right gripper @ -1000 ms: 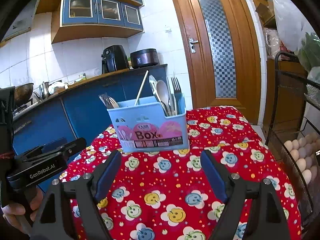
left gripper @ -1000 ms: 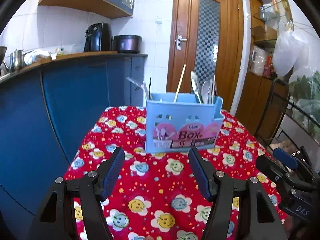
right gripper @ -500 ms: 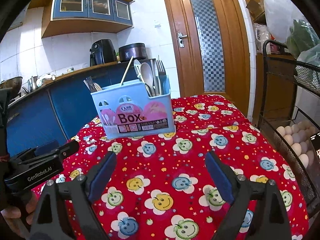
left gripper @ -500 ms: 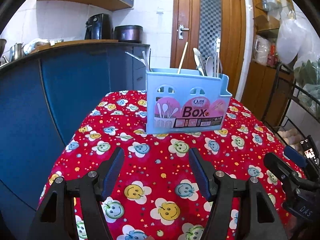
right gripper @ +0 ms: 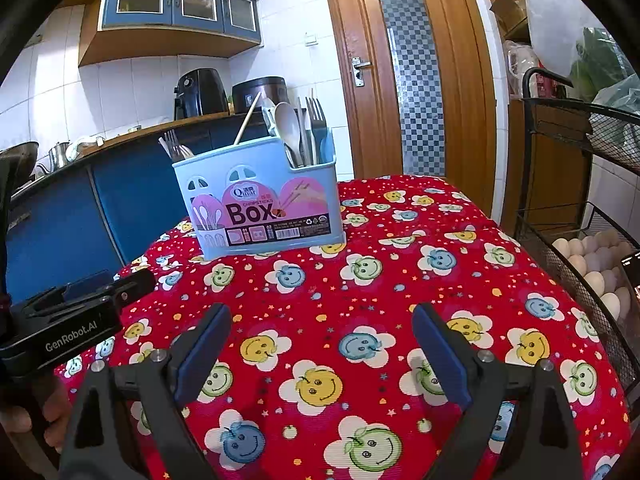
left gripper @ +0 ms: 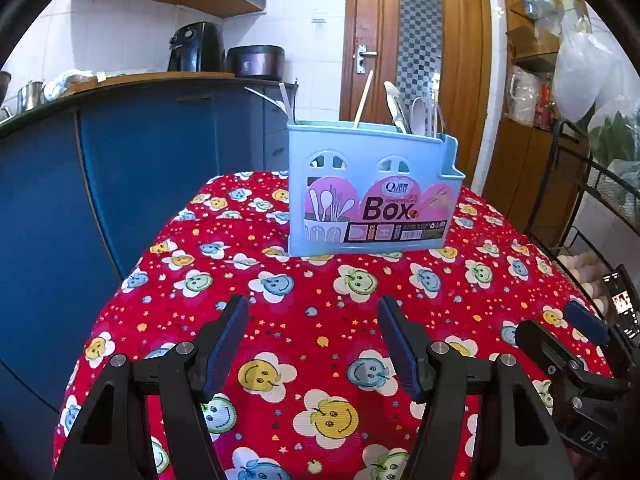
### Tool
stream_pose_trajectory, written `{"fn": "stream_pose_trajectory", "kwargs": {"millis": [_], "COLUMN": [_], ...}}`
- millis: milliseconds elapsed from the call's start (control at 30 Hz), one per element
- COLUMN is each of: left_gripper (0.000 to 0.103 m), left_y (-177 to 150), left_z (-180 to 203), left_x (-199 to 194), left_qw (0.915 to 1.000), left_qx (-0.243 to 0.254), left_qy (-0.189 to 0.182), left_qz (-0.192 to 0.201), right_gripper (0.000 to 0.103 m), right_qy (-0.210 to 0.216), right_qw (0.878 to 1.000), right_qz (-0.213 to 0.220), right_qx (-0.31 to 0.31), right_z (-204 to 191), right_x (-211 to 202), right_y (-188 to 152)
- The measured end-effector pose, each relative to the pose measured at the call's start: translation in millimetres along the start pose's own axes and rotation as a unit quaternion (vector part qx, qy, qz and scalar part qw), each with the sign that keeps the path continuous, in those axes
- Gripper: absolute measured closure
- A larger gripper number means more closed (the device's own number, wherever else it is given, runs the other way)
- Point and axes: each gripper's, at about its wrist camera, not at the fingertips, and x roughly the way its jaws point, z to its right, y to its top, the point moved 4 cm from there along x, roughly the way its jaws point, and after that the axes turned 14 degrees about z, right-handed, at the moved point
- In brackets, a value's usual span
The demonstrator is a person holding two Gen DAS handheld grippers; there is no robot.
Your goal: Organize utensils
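Note:
A light blue utensil box labelled "Box" stands upright at the far side of the red smiley tablecloth. It also shows in the right wrist view. Spoons, forks and a wooden chopstick stick out of its compartments. My left gripper is open and empty, low over the cloth, well short of the box. My right gripper is open and empty too, beside the left one. Each gripper shows in the other's view: the right, the left.
A blue kitchen counter with an air fryer and a pot runs along the left. A wooden door stands behind the table. A black wire rack with eggs stands close to the table's right edge.
Both grippers have pulled back and dropped lower over the cloth, so the box looks farther and more level. Both stay open and empty. The box has not moved.

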Motion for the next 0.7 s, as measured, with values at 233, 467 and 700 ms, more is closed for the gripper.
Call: {"fn": "stream_pose_trajectory", "kwargs": {"millis": [233,467,700], "left_gripper": [0.035,0.035,0.035], "left_y": [-3.0,-2.9,-2.5], "left_z": [4.1,5.4,3.8], "left_x": [0.5,0.1,0.6], "left_qw": [1.0000,0.9999,0.9999], "left_qx": [0.004,0.006,0.003], "left_qy": [-0.006,-0.011,-0.013], "left_qz": [0.003,0.006,0.006], "right_gripper": [0.006,0.006,0.006], "right_qy": [-0.002,-0.002,-0.003], "right_qw": [1.000,1.000,1.000], "right_qz": [0.002,0.002,0.002], "right_qx": [0.007,0.007,0.007], "right_z": [2.6,2.8,2.4], "right_x": [0.7,1.0,0.8], "right_y": [-0.2,-0.5,-0.4]}}
